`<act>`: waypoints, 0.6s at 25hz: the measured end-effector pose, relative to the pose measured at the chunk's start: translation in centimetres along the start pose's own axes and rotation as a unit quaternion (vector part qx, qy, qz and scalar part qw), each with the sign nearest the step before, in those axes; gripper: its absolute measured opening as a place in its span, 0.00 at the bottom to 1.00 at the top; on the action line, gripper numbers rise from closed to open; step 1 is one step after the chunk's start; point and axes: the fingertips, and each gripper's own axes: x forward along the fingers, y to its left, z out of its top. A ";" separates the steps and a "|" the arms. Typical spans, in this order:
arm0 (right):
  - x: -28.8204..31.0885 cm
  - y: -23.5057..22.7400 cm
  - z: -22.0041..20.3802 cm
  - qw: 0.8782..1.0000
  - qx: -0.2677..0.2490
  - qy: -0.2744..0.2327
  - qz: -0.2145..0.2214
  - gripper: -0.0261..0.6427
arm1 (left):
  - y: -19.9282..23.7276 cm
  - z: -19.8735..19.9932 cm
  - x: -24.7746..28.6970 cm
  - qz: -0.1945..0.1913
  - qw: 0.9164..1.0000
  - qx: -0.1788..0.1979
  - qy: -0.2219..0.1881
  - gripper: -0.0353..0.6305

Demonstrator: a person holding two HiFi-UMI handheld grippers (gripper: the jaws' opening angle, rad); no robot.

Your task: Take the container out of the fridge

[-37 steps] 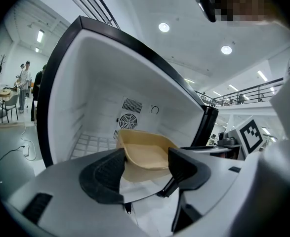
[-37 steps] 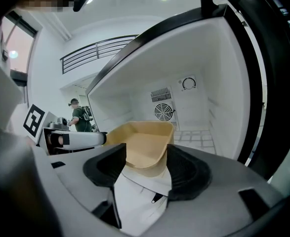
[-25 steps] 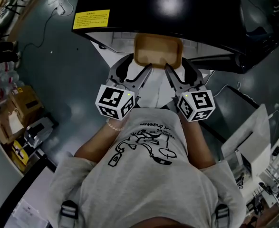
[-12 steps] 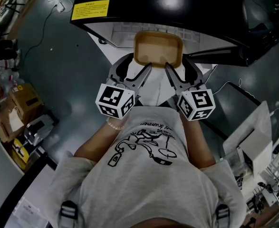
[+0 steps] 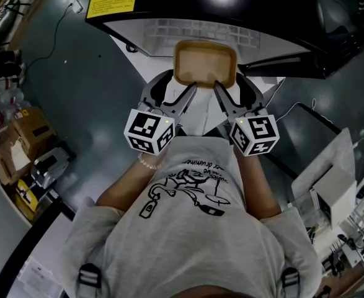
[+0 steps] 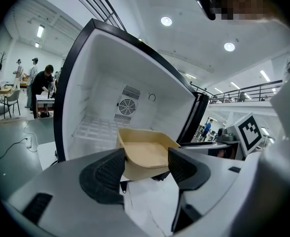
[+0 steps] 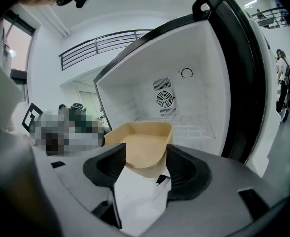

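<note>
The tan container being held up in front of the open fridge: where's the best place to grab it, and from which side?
The near rim, coming from the side away from the fridge. The container is a shallow open tray with a thin upright wall that narrow jaws can pinch. The left gripper and right gripper each clamp a near corner, so it sits level.

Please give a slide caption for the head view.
Left tool and right tool hold a tan container at the open fridge.
</note>
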 end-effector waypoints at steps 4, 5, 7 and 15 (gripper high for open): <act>-0.2 0.0 -0.8 1.000 0.002 0.004 0.000 0.42 | -0.2 -1.0 -0.2 0.000 1.000 -0.002 0.008 0.48; -0.2 0.0 -1.0 1.000 0.002 0.005 0.000 0.42 | -0.3 -1.3 -0.2 0.000 1.000 -0.003 0.010 0.47; -0.2 0.0 -1.4 1.000 0.003 0.007 0.000 0.42 | -0.2 -1.8 -0.2 0.000 1.000 -0.003 0.013 0.47; 0.3 -0.1 -3.0 1.000 0.008 0.020 0.000 0.42 | 0.2 -3.7 -0.1 0.000 1.000 -0.005 0.030 0.47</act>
